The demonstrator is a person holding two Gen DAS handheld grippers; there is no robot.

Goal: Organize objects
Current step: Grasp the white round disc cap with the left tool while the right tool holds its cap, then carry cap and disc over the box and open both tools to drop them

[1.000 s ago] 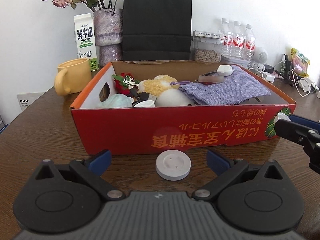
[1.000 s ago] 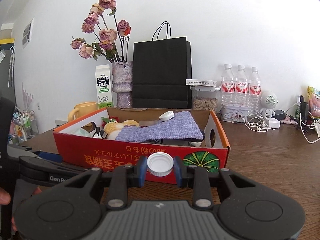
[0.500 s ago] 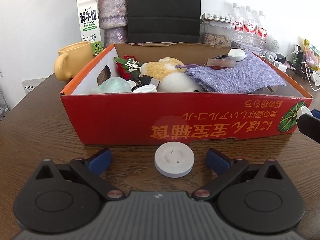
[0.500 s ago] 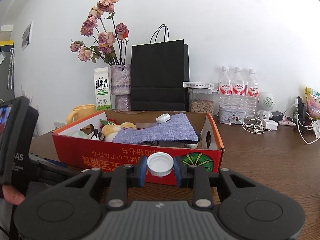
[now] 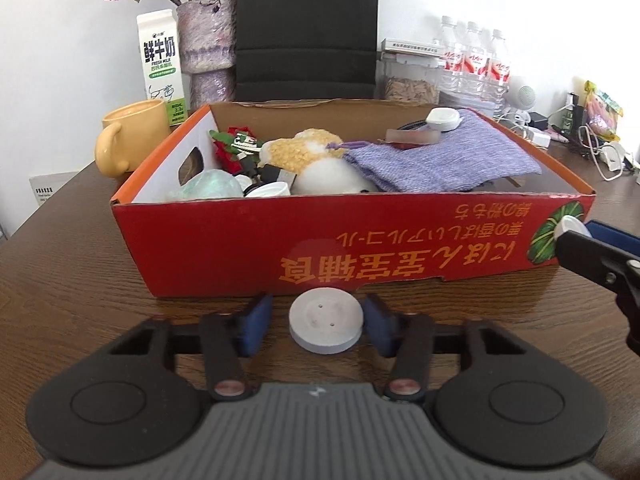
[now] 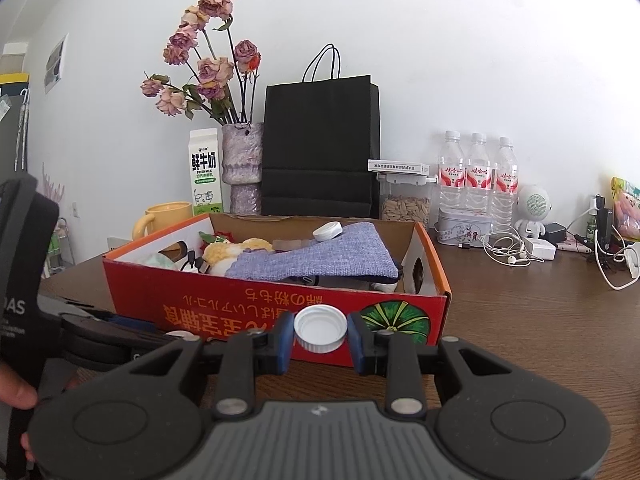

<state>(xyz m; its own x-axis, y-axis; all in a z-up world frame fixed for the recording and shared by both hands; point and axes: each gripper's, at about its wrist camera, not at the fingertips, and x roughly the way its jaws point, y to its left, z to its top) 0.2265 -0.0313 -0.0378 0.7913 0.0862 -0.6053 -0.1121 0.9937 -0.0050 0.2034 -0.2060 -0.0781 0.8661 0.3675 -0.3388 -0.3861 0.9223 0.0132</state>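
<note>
A flat white disc [image 5: 326, 325] with two small holes lies on the wooden table just in front of the red cardboard box [image 5: 360, 256]. My left gripper [image 5: 318, 314] is closing around the disc: the right pad meets its rim, while a narrow gap still shows on the left. My right gripper [image 6: 320, 332] is shut on a white bottle cap [image 6: 320, 328] held above the table before the box's front wall [image 6: 240, 304]. That gripper [image 5: 592, 256] with the cap [image 5: 570, 226] also shows at the right edge of the left wrist view. The box holds a purple cloth [image 5: 440, 160], plush toys and small items.
Behind the box stand a yellow mug [image 5: 132, 132], a milk carton [image 5: 162, 68], a vase of dried flowers [image 6: 242, 164], a black paper bag [image 6: 320, 148] and three water bottles [image 6: 476, 176]. Cables and chargers [image 6: 520, 252] lie at the back right. A person's hand [image 6: 16, 388] shows at the left.
The left gripper's jaws have come in from wide open to close around the disc. The right gripper and its cap have stayed put.
</note>
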